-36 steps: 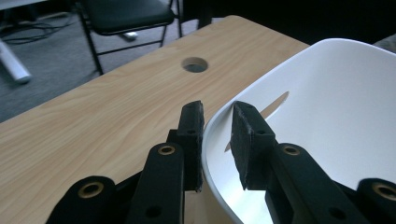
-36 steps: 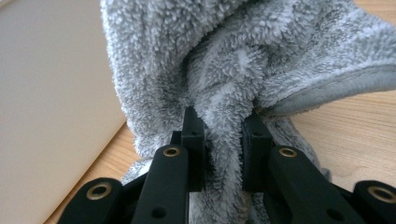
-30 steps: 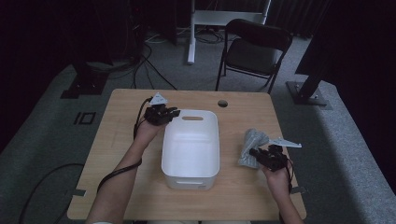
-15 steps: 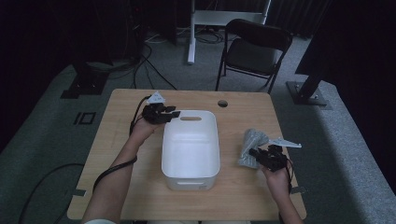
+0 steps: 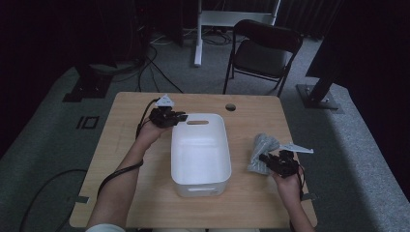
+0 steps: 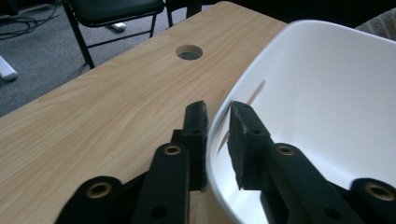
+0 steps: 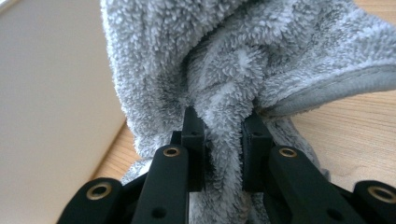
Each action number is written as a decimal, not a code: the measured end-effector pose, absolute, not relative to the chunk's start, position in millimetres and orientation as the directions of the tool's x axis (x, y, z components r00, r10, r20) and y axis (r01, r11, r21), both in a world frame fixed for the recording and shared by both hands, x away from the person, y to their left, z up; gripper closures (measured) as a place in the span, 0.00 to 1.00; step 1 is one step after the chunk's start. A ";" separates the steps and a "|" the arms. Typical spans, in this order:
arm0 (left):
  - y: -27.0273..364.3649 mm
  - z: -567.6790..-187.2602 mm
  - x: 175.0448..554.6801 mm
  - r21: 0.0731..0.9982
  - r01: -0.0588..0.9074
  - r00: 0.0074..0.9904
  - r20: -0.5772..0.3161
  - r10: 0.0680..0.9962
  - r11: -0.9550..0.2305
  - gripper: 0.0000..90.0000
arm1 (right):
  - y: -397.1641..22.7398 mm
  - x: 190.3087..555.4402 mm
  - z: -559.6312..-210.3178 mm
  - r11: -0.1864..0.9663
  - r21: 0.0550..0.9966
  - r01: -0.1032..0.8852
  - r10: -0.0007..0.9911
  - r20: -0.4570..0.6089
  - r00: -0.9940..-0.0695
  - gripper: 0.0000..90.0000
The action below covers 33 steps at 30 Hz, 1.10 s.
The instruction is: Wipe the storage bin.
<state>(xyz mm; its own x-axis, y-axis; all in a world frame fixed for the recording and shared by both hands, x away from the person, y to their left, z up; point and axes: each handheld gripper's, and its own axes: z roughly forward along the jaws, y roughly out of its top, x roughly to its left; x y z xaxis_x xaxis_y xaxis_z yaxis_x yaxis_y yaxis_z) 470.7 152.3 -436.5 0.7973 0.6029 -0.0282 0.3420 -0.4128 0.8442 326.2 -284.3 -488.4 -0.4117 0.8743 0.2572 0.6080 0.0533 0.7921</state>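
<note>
Straddling white bin (image 6: 327, 93) rim, left gripper (image 6: 217, 121) seemingly clamped; right gripper (image 7: 223, 140) pinching grey towel (image 7: 243, 60) beside bin.

The high view looks forward and down from above the person's side, taking in the whole worktop (image 5: 145, 203), the floor and a chair (image 5: 263, 53) beyond. The left gripper view sits low and very close, looking along its claw (image 6: 217, 123) at the white tub's (image 6: 327, 93) rim, with the same chair behind. The right gripper view presses close on a grey towel (image 7: 243, 60); tub and towel also lie in the high view.
</note>
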 end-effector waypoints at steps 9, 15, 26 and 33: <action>155.3 -438.8 462.5 0.857 0.359 0.765 -0.043 0.642 -0.370 0.92 | -285.8 326.6 -487.1 0.046 0.794 0.606 0.877 0.259 -0.406 0.84; 154.7 -439.5 467.8 0.865 0.357 0.766 -0.056 0.640 -0.352 0.83 | -287.5 325.7 -486.7 0.044 0.795 0.604 0.878 0.258 -0.404 0.84; 149.2 -444.4 467.4 0.862 0.367 0.763 -0.063 0.644 -0.350 0.89 | -289.3 325.8 -486.8 0.041 0.796 0.604 0.878 0.260 -0.401 0.84; 154.8 -441.9 459.8 0.850 0.393 0.725 -0.052 0.686 -0.351 0.92 | -288.8 326.0 -486.8 0.041 0.795 0.606 0.879 0.259 -0.400 0.84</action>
